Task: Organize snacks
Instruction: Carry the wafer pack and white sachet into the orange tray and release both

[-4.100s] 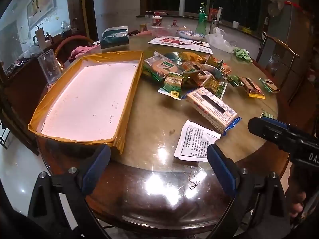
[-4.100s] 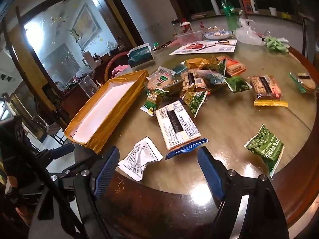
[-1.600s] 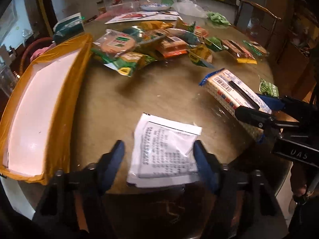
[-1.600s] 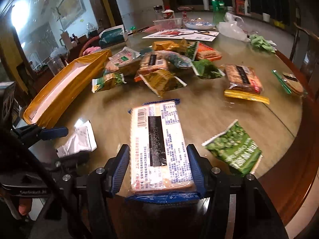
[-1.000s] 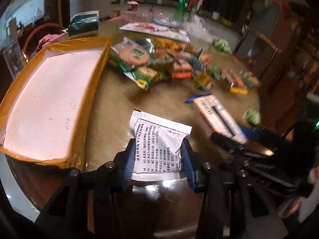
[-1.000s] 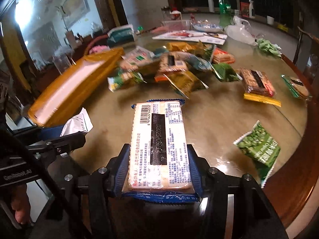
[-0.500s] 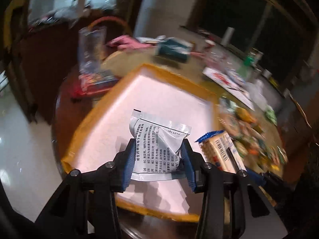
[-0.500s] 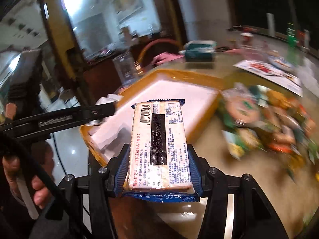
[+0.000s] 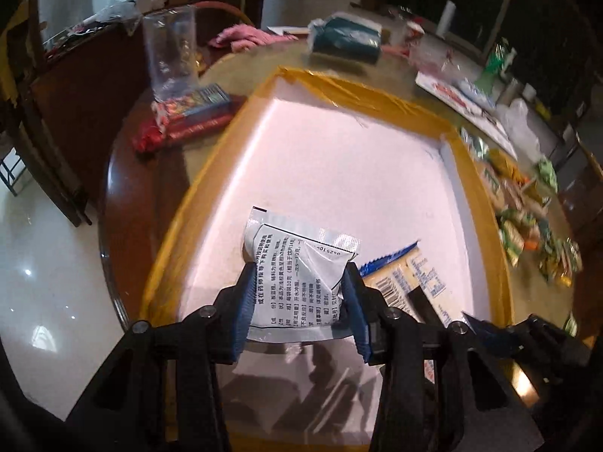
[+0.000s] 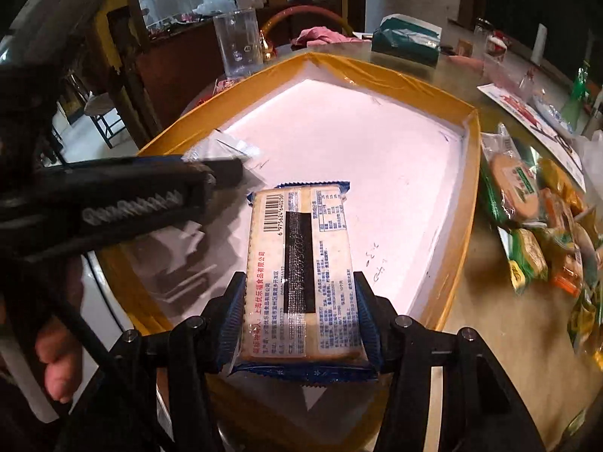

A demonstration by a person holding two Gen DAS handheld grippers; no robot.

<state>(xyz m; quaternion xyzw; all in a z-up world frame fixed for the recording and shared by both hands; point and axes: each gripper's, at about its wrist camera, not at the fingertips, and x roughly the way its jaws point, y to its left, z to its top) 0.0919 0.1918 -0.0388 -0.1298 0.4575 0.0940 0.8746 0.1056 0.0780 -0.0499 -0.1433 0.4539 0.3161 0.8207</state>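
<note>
Two packets hang over the yellow-rimmed tray (image 9: pixel 380 94), one in each gripper. On the left, the left gripper (image 9: pixel 299 314) has its blue pads pressed narrow on the sides of a white sachet (image 9: pixel 301 271), which is above the tray's near part and looks clear of the white floor. To its right, the right gripper (image 10: pixel 299 318) clamps a cracker pack (image 10: pixel 299 267) at a wider span, its far end over the tray's middle. To set them down well, I would lower each until it nearly meets the floor, keep the two side by side without overlap, then part the pads. Beyond the right rim, the remaining snacks (image 10: pixel 535 222) lie on the table (image 10: pixel 486 293).
</note>
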